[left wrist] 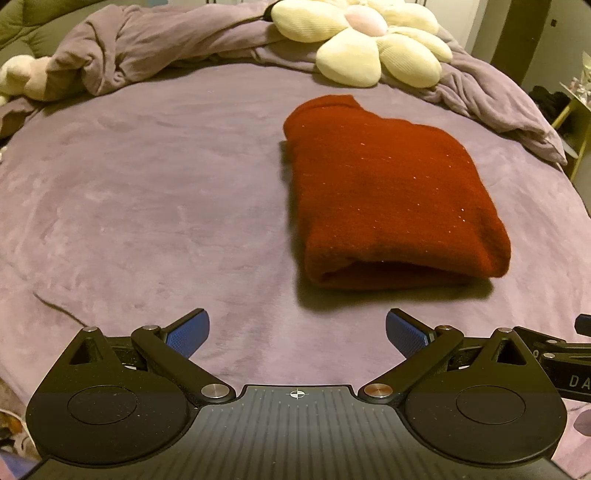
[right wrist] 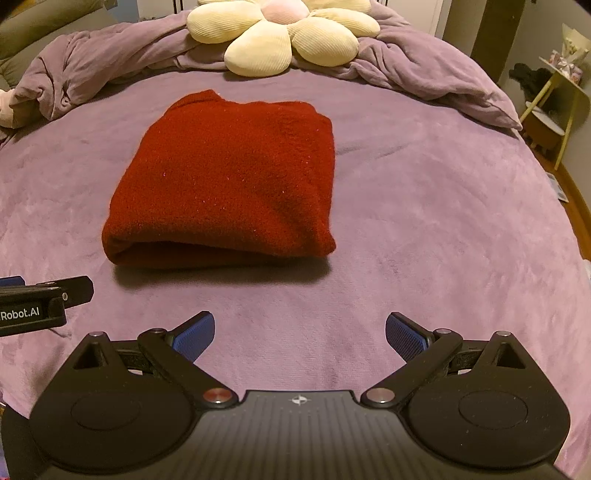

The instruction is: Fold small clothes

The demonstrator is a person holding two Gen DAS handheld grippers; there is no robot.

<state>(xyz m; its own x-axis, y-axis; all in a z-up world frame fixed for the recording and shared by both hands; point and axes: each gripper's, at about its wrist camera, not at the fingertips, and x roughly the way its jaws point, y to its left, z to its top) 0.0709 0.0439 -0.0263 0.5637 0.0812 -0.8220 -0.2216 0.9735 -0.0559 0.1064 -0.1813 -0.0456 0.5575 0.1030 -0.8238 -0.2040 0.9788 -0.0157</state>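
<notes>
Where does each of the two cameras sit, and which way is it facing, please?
Left wrist: on the left tongs, looking forward across the purple bed cover; folded red garment lies ahead to the right; own blue pads open, right tongs' edge at far right.
Right wrist: on the right tongs, same heading; the garment lies ahead to the left; own pads open, left tongs at the left edge.
Shared: garment, cover, flower cushion, rumpled blanket.
</notes>
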